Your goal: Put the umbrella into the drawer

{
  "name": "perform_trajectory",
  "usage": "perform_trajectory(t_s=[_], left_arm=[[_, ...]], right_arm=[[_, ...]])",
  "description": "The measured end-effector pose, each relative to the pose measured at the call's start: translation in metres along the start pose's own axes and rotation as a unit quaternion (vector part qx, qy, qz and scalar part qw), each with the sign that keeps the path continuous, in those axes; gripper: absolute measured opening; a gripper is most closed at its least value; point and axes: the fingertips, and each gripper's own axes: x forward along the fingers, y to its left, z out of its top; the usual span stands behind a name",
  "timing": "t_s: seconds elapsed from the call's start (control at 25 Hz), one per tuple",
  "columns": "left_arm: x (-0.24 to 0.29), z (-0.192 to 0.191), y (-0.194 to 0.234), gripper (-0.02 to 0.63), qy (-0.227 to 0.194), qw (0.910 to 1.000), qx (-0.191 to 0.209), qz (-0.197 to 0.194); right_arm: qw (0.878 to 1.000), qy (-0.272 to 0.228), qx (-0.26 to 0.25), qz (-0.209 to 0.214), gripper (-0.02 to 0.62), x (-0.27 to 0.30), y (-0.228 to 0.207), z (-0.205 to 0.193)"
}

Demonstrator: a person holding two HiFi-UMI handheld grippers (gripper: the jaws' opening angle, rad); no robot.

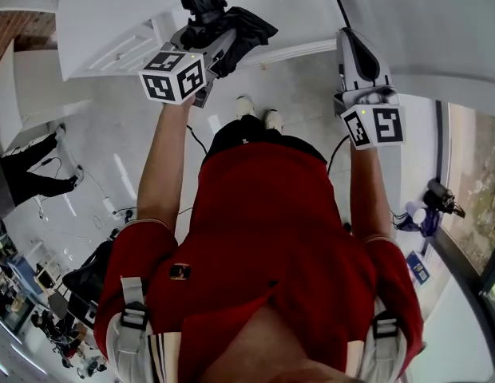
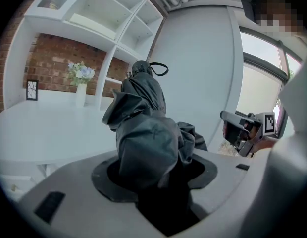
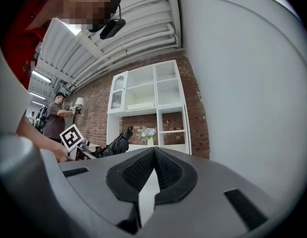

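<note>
A black folded umbrella (image 2: pixel 143 133) sticks out from between the jaws of my left gripper (image 2: pixel 153 177), which is shut on its bundled fabric. Its strap loop is at the far tip. In the head view the umbrella (image 1: pixel 219 10) points away from me over a white cabinet with drawer fronts (image 1: pixel 112 42), with my left gripper (image 1: pixel 201 34) behind it. My right gripper (image 1: pixel 353 42) is held up beside it, a little to the right, near a white wall. In the right gripper view its pads (image 3: pixel 166 170) meet at the tip with nothing between them, and the umbrella (image 3: pixel 116 144) shows at the left.
A white counter with a vase of flowers (image 2: pixel 81 78) and a small frame (image 2: pixel 31 89) lies ahead, under white shelves (image 2: pixel 94 19) on a brick wall. A curved white wall (image 2: pixel 203 73) stands at the right. Another person (image 1: pixel 28 174) stands at the left; a window (image 1: pixel 471 190) at the right.
</note>
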Motion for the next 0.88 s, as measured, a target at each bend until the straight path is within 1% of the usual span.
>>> perform_trajectory(t_s=[0.16,0.32,0.44,0.6,0.76,0.88], left_arm=[[0.023,-0.009,0.019,0.242,0.037,0.9987,0.022,-0.028],[0.042,-0.025,0.033,0.242,0.077,0.9943,0.044,-0.06],[0.054,-0.04,0.043,0.242,0.109,0.9886,0.064,-0.083],[0.074,-0.057,0.045,0.242,0.15,0.9793,0.085,-0.105],[0.091,-0.075,0.048,0.242,0.188,0.9707,0.097,-0.113],[0.101,-0.089,0.049,0.242,0.212,0.9658,0.094,-0.116]], right_arm=[[1.0,0.006,-0.004,-0.015,-0.002,0.024,-0.002,0.0],[0.999,0.01,-0.012,-0.029,-0.002,0.045,0.002,0.001],[0.999,0.013,-0.016,-0.041,-0.002,0.059,0.004,0.0],[0.998,0.023,-0.019,-0.051,-0.002,0.065,-0.001,-0.002],[0.998,0.03,-0.019,-0.05,-0.002,0.074,-0.013,-0.004],[0.998,0.036,-0.02,-0.046,-0.002,0.079,-0.024,-0.006]])
